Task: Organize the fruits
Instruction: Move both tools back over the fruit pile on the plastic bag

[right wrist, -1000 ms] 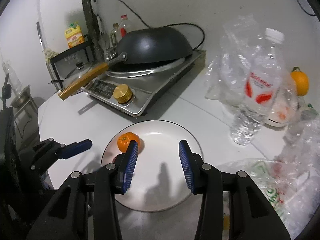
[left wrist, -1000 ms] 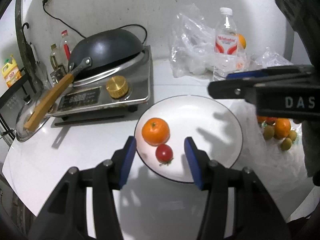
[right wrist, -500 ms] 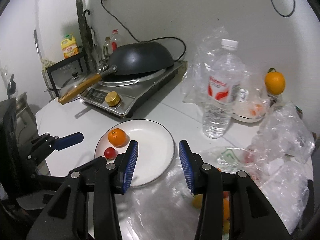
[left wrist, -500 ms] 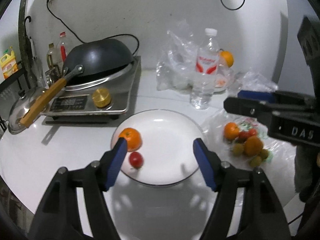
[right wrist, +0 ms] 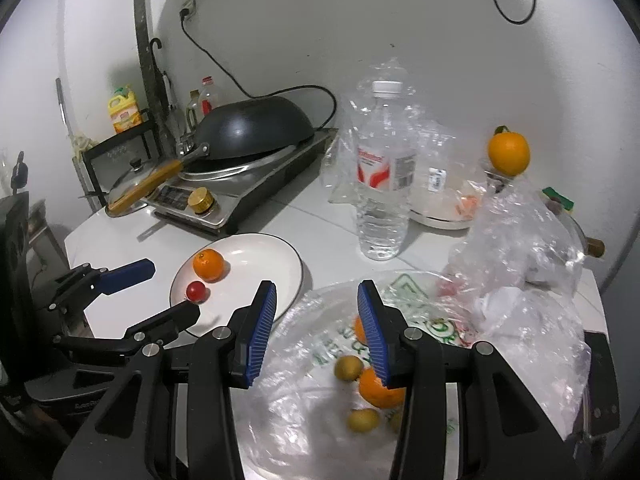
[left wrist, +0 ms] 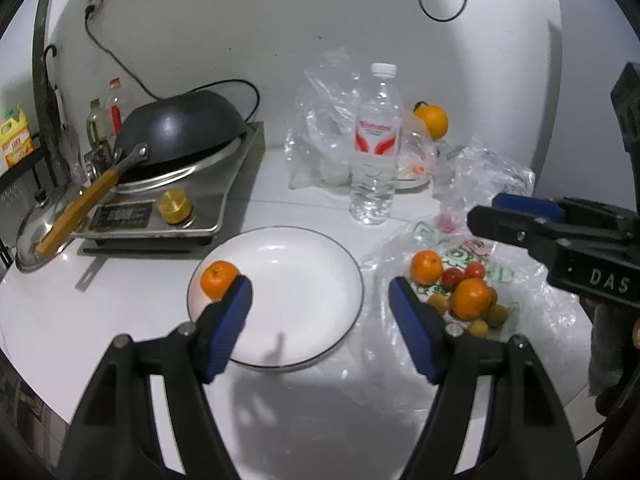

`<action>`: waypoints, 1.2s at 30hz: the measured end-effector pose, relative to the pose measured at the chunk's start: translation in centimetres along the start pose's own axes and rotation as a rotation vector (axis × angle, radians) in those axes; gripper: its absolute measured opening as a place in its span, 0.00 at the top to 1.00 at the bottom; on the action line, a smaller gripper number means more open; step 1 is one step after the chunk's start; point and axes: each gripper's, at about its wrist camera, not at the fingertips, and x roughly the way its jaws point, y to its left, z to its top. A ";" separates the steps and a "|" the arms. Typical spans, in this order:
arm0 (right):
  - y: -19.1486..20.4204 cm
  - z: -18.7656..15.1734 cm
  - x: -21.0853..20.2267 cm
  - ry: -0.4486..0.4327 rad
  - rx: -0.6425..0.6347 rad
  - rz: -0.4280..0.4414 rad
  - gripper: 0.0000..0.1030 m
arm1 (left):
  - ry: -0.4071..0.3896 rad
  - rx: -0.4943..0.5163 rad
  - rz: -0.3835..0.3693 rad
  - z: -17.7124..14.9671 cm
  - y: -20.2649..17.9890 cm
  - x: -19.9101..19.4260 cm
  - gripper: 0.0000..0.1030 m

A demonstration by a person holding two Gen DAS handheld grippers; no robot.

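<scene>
a white plate [right wrist: 296, 268] lay on the counter, holding a round orange [right wrist: 208, 265] and a cherry tomato [right wrist: 196, 291]. right of the plate, fruit pile [left wrist: 460, 292] on plastic. left gripper [left wrist: 320, 304] empty, parted; right gripper [right wrist: 316, 320] empty, parted.

Orange [left wrist: 218, 279] on white plate [left wrist: 304, 240]
</scene>
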 end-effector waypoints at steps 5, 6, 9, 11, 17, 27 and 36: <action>-2.3 -1.3 -1.5 -0.006 -0.001 -0.065 0.56 | 0.010 0.068 0.009 -0.1 -2.3 0.0 0.30; -2.9 -1.6 -1.7 -0.004 0.006 -0.074 0.56 | 0.009 0.078 0.008 -0.1 -2.7 -0.1 0.30; -4.2 -2.5 -2.2 0.000 0.022 -0.088 0.56 | 0.016 0.083 -0.002 -0.2 -3.5 0.1 0.30; -4.7 -3.1 -2.3 0.011 0.023 -0.094 0.56 | 0.027 0.090 -0.008 -0.3 -4.2 0.5 0.30; -6.3 -4.7 -2.4 0.032 0.035 -0.089 0.56 | 0.051 0.135 -0.030 -0.5 -6.6 1.3 0.30; -8.7 -6.7 -2.4 0.042 0.088 -0.069 0.56 | 0.093 0.218 -0.052 -0.6 -10.3 2.6 0.30; -8.7 -8.7 0.5 0.112 0.154 0.020 0.57 | 0.193 0.239 -0.078 -2.0 -12.3 4.9 0.30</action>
